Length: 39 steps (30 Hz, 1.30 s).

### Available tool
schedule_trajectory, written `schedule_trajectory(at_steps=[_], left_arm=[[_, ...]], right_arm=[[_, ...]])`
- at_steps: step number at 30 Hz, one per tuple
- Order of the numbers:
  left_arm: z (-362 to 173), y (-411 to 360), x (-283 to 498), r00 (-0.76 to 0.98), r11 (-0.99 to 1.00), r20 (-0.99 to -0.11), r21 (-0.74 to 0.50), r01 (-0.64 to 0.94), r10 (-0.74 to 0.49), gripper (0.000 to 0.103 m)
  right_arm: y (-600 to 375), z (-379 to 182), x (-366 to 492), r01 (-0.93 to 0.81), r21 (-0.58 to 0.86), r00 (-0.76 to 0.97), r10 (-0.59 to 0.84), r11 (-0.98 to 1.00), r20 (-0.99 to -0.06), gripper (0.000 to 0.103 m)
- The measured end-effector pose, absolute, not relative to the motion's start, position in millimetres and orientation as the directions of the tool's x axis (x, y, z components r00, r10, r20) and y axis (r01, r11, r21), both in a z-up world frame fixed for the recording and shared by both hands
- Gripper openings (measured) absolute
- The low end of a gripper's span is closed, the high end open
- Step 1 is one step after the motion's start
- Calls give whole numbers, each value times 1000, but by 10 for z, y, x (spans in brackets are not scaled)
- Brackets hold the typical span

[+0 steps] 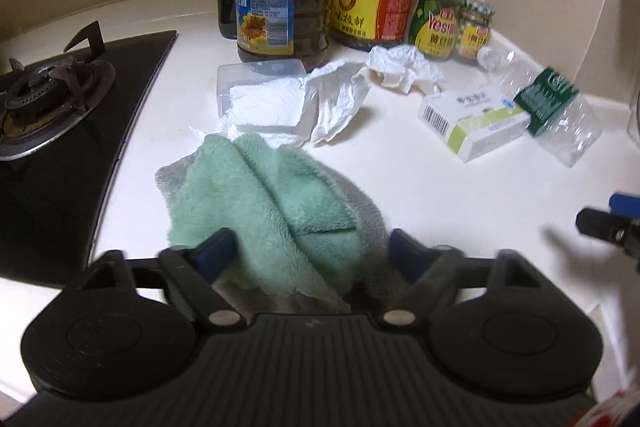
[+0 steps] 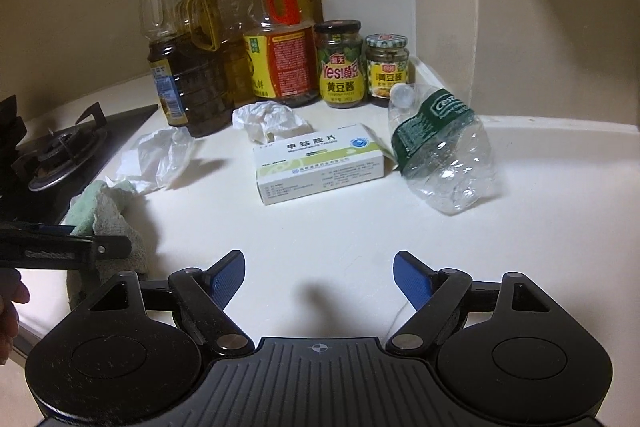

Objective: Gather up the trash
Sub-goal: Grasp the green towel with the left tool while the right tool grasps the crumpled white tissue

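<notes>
A green and grey towel (image 1: 276, 203) lies bunched on the white counter (image 1: 440, 211), and my left gripper (image 1: 310, 239) stands open astride its near end, pads beside the cloth. Beyond it lie a clear box holding white paper (image 1: 260, 95), a crumpled wrapper (image 1: 336, 99) and a crumpled tissue (image 1: 400, 67). My right gripper (image 2: 319, 267) is open over bare counter (image 2: 360, 227) with nothing between its fingers. Ahead of it lie a white and green medicine box (image 2: 320, 163), a crushed clear bottle with a green label (image 2: 440, 151), the tissue (image 2: 268, 121) and the wrapper (image 2: 164, 155).
A black gas stove (image 1: 52, 95) fills the left side. Oil bottles (image 1: 280, 7) and two sauce jars (image 2: 342, 67) stand along the back wall. A hand (image 2: 8, 307) shows at the left edge of the right wrist view, near the counter's front edge.
</notes>
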<state>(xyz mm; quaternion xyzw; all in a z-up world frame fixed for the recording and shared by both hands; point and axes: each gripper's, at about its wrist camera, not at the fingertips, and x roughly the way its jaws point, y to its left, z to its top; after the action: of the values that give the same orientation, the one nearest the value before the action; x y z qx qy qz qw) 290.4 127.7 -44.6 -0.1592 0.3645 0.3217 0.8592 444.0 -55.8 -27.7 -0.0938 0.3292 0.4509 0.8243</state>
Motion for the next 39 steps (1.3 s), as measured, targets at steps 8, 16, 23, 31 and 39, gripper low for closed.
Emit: schedule_trajectory(at_steps=[8,16,23,31,39], left_arm=[[-386,1396,2710,540,780,-724,-4,-626,430,19],[-87,1504,2518,575,785,-679,5,-620,458,15],[89,1676,2412,581,776,-655,14,-630,483,15],[201,1905,2213,575,752,-641,6,-659,509,15],[217,2011,2068,576,751,-643,-2,-661,505,15]], right_arm=[[-385,-313,4486,-803,142,378,679,579,-630,81],[-107,-250,4668,-811,148,369,691,566,-622,81],[329,-177,4586,-869,179,278,753,462,-597,82],[1064,-272,4408,-892,267,151,795,366,-588,82],[1607,-558,4483,-821,387,123,792,420,-598,82]])
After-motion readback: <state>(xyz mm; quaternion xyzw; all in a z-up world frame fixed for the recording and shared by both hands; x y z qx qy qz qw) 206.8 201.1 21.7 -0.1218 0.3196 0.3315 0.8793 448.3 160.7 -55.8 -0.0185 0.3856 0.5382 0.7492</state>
